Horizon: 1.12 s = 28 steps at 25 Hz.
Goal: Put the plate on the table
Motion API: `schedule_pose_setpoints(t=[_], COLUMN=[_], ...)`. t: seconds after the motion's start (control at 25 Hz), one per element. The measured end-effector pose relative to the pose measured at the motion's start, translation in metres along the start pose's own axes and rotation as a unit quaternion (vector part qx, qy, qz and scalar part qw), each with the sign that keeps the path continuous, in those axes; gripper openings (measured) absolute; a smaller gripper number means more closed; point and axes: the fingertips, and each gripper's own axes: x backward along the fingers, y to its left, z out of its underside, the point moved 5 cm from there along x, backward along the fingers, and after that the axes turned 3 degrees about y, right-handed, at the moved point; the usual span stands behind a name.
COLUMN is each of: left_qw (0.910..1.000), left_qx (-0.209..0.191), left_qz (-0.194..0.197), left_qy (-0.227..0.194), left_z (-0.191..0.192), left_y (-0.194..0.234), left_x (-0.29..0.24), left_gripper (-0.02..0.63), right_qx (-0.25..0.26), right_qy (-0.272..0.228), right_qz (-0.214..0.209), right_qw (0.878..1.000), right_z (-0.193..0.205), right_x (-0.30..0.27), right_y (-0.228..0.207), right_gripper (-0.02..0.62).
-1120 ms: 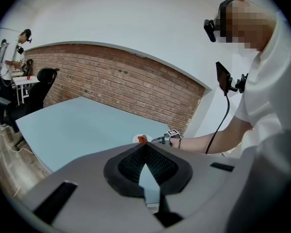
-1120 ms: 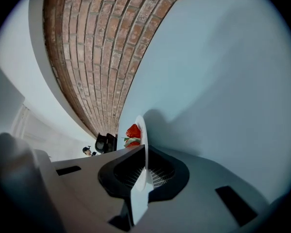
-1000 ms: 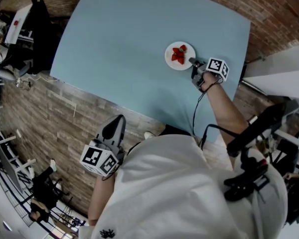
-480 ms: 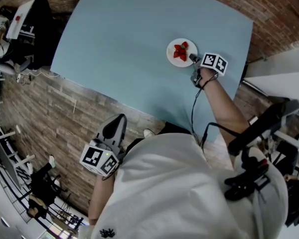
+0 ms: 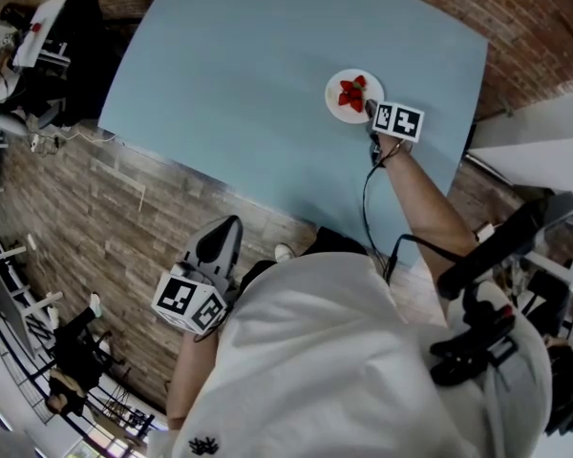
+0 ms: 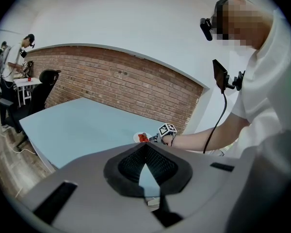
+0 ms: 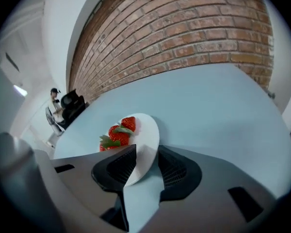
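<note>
plate (image 7: 146, 129) on table (image 7: 208, 106), right gripper (image 7: 145, 153) jaws opening

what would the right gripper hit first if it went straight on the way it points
The white plate: its rim lies between the opening jaws of the right gripper. Going on would likely push it, with the strawberries next.

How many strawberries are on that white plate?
3 strawberries, all on the white plate: one at its far side, one in the middle, one nearest, partly hidden behind the right gripper, whose jaws are opening around the plate's rim. More may be hidden there.
</note>
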Motion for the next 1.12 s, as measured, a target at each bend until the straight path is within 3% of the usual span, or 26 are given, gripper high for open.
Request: schedule_pose_setpoints(t=[0.16,0.36,0.6,0.84,1.12], left_qw=[1.0,0.9998,0.9988,0.9957,0.9926], left_qx=[-0.002,0.006,-0.018,-0.033,-0.031], left_qz=[-0.003,0.001,0.04,0.08,0.114], left_qy=[-0.008,-0.017,-0.02,-0.034,-0.027], left_z=[0.001,0.008,0.014,0.036,0.077], left_y=[0.006,0.019,0.023,0.03,0.035], left_x=[0.012,0.027,0.04,0.072,0.116], left_gripper=[0.0,0.001,0.0,0.0,0.0], right_qx=[0.059,0.053,0.049,0.037,0.033], right_qy=[-0.015,-0.037,-0.062,-0.085,-0.083], right_qz=[0.049,0.051,0.048,0.039,-0.002], right_qw=[0.997,0.997,0.996,0.995,0.996], right_z=[-0.002,-0.002,0.015,0.057,0.147], right_x=[0.004,0.018,0.061,0.114,0.188], right_y=[-0.004,-0.002,0.012,0.038,0.089], right_gripper=[0.129,0.128,0.127,0.127,0.126])
